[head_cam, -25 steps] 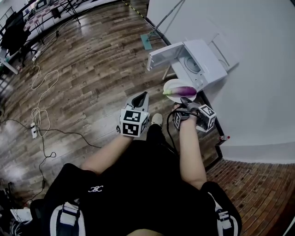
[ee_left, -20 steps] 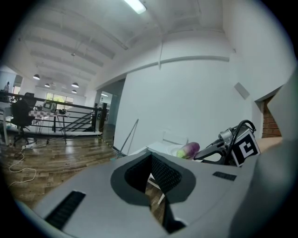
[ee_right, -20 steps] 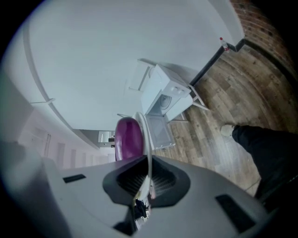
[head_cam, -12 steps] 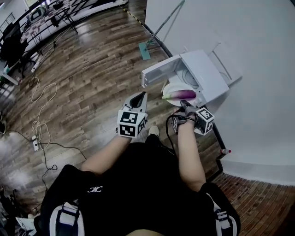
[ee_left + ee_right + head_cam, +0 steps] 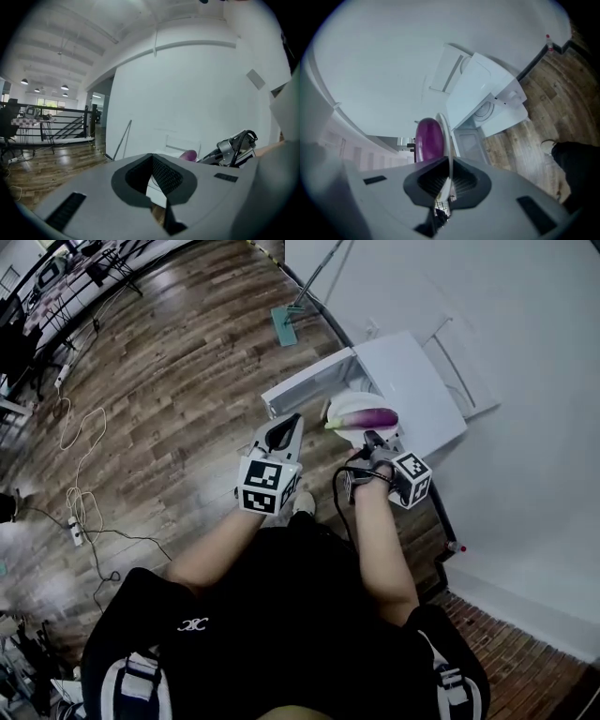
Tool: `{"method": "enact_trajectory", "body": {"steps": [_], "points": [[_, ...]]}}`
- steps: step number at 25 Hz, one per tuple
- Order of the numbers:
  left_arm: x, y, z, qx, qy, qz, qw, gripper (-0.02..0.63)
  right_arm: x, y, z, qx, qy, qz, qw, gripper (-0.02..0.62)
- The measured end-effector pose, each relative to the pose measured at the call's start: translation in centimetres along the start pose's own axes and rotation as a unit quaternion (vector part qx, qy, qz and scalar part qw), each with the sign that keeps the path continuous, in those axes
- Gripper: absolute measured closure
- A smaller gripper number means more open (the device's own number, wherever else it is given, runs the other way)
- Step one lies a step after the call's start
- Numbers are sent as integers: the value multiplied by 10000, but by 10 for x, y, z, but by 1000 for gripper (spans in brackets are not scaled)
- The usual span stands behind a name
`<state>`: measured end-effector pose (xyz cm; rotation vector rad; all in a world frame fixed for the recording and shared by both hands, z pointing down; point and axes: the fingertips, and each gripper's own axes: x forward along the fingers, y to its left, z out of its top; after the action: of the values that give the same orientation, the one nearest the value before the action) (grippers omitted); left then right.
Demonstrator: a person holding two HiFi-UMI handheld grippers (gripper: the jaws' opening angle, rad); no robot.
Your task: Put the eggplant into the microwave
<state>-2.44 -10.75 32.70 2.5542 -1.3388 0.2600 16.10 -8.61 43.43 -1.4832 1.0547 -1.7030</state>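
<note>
Holds the left gripper pressed together on nothing, beside the load, probably spare for the open door. Pinches the near rim of a white plate in the right gripper, so the eggplant rides on top untouched, lying flat. Hangs plate and eggplant just in front of the microwave by the wall; not inside yet. Calls for a level plate going in, lest the eggplant roll off.
</note>
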Motion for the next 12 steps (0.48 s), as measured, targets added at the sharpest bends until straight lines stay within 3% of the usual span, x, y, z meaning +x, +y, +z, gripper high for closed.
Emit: {"method": "enact_trajectory", "body": {"steps": [9,12], "points": [[61,6,-12,52,209,-132,9997,606,43,-27,15,170,107,-183,9996,569],[81,9,-18,71,313,-281,9991,606,52,-38,25,264,-59,-237,9994,569]]}}
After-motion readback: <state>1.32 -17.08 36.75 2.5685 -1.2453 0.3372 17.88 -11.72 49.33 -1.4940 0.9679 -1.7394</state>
